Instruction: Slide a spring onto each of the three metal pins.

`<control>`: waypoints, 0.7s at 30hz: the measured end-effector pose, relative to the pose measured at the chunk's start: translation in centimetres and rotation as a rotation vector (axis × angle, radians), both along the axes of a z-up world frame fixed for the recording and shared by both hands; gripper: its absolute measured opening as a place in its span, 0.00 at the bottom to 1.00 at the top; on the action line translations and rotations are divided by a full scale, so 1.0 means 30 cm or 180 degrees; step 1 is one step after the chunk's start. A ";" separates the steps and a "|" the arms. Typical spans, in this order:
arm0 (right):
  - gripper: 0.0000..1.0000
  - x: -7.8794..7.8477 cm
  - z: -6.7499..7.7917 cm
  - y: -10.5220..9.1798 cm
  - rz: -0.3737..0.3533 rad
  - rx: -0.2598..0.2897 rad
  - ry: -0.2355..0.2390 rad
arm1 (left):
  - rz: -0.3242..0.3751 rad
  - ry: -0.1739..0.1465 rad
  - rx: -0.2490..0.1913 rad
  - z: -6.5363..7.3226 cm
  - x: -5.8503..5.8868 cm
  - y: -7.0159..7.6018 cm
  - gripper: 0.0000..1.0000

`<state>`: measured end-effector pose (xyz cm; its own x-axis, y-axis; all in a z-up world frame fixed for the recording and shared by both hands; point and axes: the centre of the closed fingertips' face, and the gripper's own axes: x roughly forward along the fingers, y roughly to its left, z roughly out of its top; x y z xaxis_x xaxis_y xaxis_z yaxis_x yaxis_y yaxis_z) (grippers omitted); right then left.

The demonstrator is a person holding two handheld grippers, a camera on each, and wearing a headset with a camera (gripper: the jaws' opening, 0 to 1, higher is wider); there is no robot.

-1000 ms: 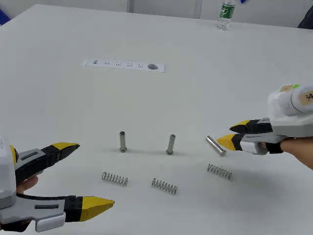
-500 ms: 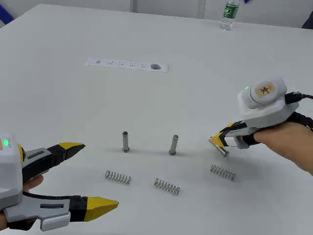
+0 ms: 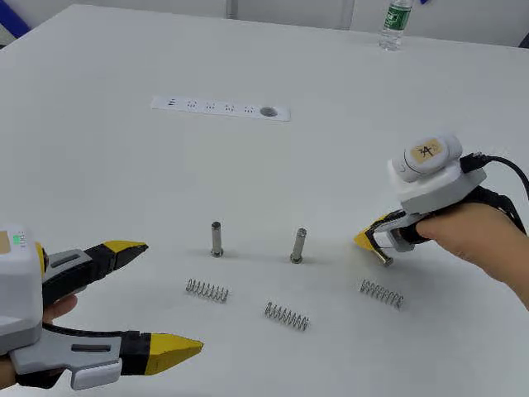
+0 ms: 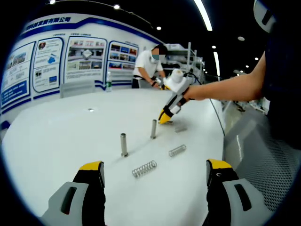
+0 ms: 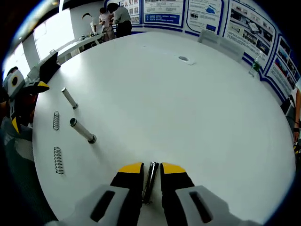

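Note:
Two metal pins stand upright on the white table, one at the left (image 3: 216,239) (image 4: 123,144) and one in the middle (image 3: 297,246) (image 4: 153,128). The third pin (image 3: 383,256) (image 5: 151,178) lies flat, and my right gripper (image 3: 369,241) (image 5: 151,168) is shut on it with a jaw on each side. Three springs lie in a row nearer to me: the left spring (image 3: 206,290), the middle spring (image 3: 286,315) and the right spring (image 3: 381,294). My left gripper (image 3: 161,295) (image 4: 155,165) stands open at the near left, holding nothing, a short way from the left spring.
A white power strip (image 3: 220,108) lies further back on the table (image 3: 124,165). A water bottle (image 3: 395,23) stands at the far edge. A person (image 4: 149,66) stands beyond the table in the left gripper view.
My right gripper has rolled over, dropped onto the lying pin and drawn its jaws in around it. The left gripper has barely moved; the head camera has shifted a little.

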<state>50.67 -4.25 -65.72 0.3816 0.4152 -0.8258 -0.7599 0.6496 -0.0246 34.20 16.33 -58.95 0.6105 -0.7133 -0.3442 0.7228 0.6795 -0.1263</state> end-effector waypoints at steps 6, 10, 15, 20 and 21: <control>0.14 -0.003 -0.015 -0.007 -0.0011 -0.0070 0.0080 | 0.0000 0.0005 -0.0002 0.000 0.004 0.002 0.91; 0.13 -0.004 -0.016 -0.007 0.0002 -0.0070 0.0111 | 0.0000 0.0011 -0.0001 -0.002 0.003 0.003 0.91; 0.10 -0.011 -0.020 0.001 0.0063 -0.0129 0.0121 | -0.0004 0.0009 0.0006 -0.002 0.005 0.002 0.91; 0.09 -0.004 -0.020 -0.008 -0.0132 0.0035 0.0190 | -0.0005 -0.0010 0.0006 0.004 0.006 0.001 0.91; 0.09 -0.003 -0.020 -0.009 -0.0168 0.0075 0.0195 | -0.0005 -0.0011 0.0007 0.004 0.005 0.001 0.91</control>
